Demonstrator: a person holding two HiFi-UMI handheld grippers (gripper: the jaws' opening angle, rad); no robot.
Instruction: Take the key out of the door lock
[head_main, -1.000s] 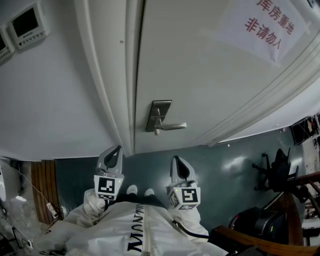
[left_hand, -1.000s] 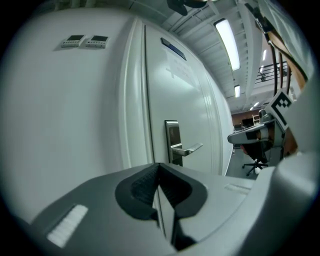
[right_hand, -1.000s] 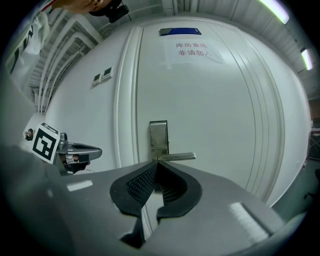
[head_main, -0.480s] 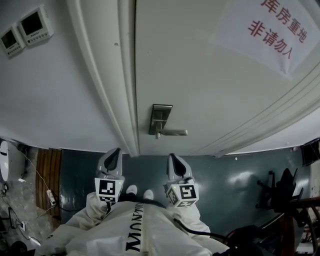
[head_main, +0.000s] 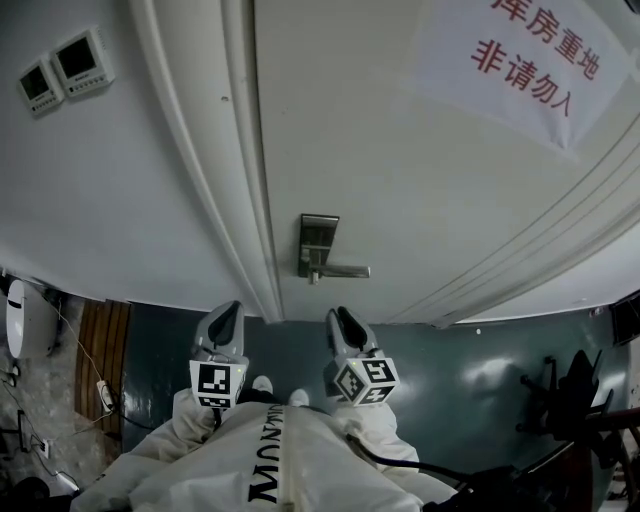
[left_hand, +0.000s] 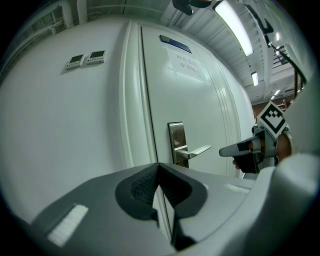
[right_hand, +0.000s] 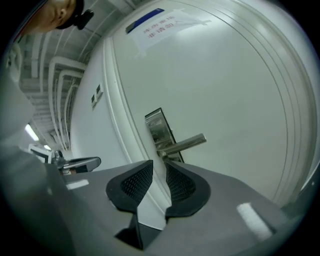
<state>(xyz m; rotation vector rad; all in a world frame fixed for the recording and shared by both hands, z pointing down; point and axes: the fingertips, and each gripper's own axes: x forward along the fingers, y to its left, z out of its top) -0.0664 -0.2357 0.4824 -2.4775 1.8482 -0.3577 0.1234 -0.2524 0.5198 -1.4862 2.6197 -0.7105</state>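
The door lock (head_main: 318, 247) lies straight ahead of the right gripper (head_main: 338, 318), the nearer one; its jaws have just been opening, nothing between them. The left gripper (head_main: 228, 312) is pressed together (key too small to confirm).

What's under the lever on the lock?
A small stub juts below the lever; too small to call a key. In the gripper views the left tool and right tool mostly cover that spot.
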